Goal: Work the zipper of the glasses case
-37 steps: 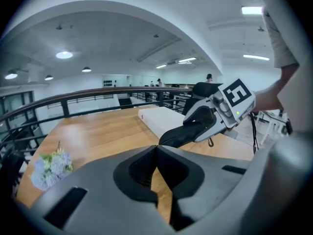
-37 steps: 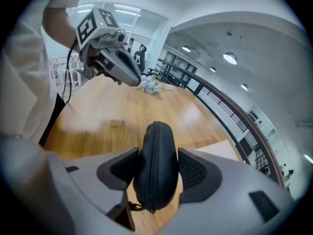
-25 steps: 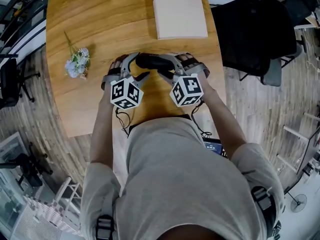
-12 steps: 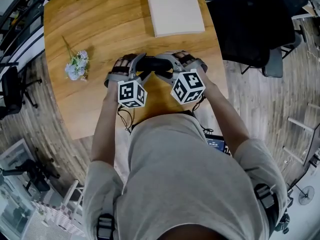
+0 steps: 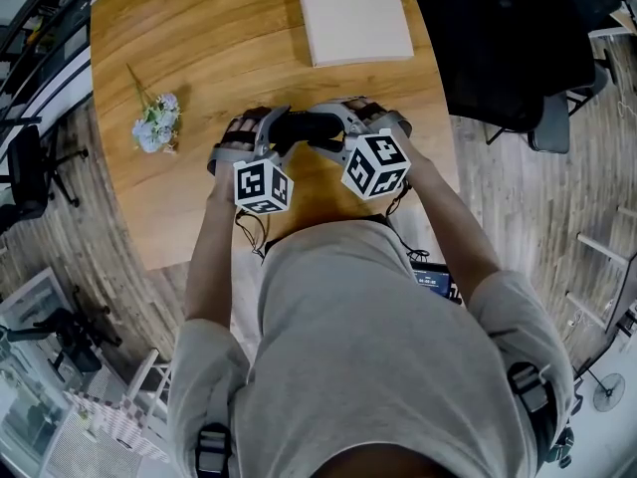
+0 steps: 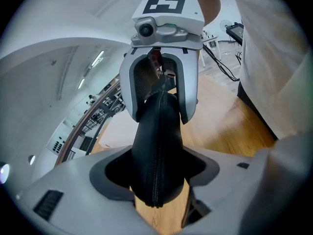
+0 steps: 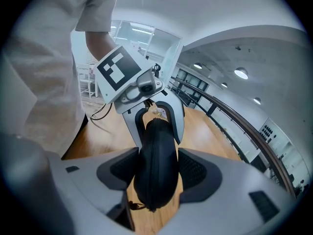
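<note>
A black zippered glasses case (image 5: 304, 125) is held just above the wooden table (image 5: 199, 48), one gripper at each end. My left gripper (image 5: 279, 133) is closing its jaws on the case's left end, and the pads meet its sides. The case's zipper line (image 6: 156, 177) runs straight up between those jaws (image 6: 156, 173). My right gripper (image 5: 329, 131) is shut on the other end, the case (image 7: 155, 170) filling the space between its pads (image 7: 156, 175). A small pull cord (image 7: 133, 205) hangs at the end nearest that camera. Each gripper shows in the other's view, at the far end of the case.
A beige flat pad (image 5: 353, 13) lies at the table's far edge. To the left of the grippers lies a sprig of pale flowers (image 5: 154, 127). A black chair (image 5: 508, 48) stands off the table's right side, over the wooden floor.
My left gripper has shifted slightly right, toward the case, and its jaws have narrowed around the case's end. The right gripper has kept its hold.
</note>
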Available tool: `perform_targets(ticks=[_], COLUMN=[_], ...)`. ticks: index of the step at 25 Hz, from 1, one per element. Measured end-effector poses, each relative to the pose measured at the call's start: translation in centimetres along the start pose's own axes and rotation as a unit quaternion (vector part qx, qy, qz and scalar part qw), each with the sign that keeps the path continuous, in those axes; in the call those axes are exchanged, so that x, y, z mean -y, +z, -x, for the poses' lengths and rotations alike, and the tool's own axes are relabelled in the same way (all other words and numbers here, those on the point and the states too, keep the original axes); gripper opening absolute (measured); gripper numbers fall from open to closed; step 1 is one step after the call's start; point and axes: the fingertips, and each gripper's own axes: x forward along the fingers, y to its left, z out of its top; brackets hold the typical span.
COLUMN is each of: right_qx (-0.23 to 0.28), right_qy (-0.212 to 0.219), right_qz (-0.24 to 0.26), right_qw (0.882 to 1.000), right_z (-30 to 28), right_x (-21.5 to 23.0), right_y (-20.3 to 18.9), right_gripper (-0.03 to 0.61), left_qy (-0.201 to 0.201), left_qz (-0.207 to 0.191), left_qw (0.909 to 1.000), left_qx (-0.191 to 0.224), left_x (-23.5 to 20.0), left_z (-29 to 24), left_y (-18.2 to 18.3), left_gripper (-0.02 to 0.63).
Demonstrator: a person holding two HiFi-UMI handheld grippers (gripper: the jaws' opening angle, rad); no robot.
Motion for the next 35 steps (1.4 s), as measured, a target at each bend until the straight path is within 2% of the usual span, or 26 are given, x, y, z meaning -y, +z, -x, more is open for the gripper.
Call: perform_targets(ticks=[6,11,13,15,17,18,19,20,23,26,30,33,35], right_qx=[0.001,-0.006,0.016,0.07,0.139,0.17,0.195,0.214,0.243,0.264,0.286,0.315,0.328], right_qy=[0.015,0.009,-0.011,-0.03,-0.039,-0.04,-0.04,-0.037,-0.015,0.014,0.056,0.095,0.113], right_qz=[0.01,0.012,-0.016,-0.093,-0.201,-0.246,-0.279,-0.299,-0.346,-0.418,-0.489,-0.526,-0.541], right_qw=[1.0,1.0,1.0,0.993,0.969,0.953,0.939,0.929,0.906,0.869,0.822,0.784,0.766], right_z=[-0.5,-0.8,-0.3,1.2,3.4,4.5,5.4,6.0,6.4,5.4,3.6,3.4,3.2], right_x=[0.1,0.0,0.6,1.8,3.1,3.7,4.2,4.5,4.4,3.8,2.9,2.4,2.1], right_y=[0.2,0.1,0.6,1.2,1.1,0.8,0.5,0.2,-0.9,-2.6,-3.8,-3.8,-4.0], right_gripper=[0.267,0.268,0.268,0.268,0.267,0.232,0.048,0.029,0.026,0.026,0.035,0.144,0.152], left_qy=[0.008,0.001,0.004,0.01,0.018,0.021,0.023,0.025,0.031,0.03,0.024,0.022,0.02], left_qz=[0.005,0.013,0.043,0.07,0.077,0.077,0.077,0.078,0.085,0.093,0.082,0.073,0.066], left_qw=[0.9997,0.9998,0.9991,0.9974,0.9965,0.9963,0.9962,0.996,0.9949,0.9938,0.9949,0.9954,0.9959], left_qx=[-0.021,-0.016,-0.001,0.016,0.028,0.032,0.034,0.036,0.045,0.053,0.053,0.058,0.059], left_x=[-0.1,0.1,-0.2,-0.7,-1.2,-1.4,-1.6,-1.8,-2.1,-1.9,-1.2,-1.1,-0.9], left_z=[0.2,0.1,0.4,1.2,2.1,2.5,2.8,3.1,3.8,3.9,3.5,3.5,3.5], left_y=[-0.5,-0.7,-1.1,-1.6,-2.1,-2.4,-2.7,-2.9,-3.2,-3.1,-2.8,-2.6,-2.7], left_gripper=[0.293,0.287,0.285,0.285,0.285,0.285,0.285,0.285,0.285,0.285,0.285,0.285,0.285])
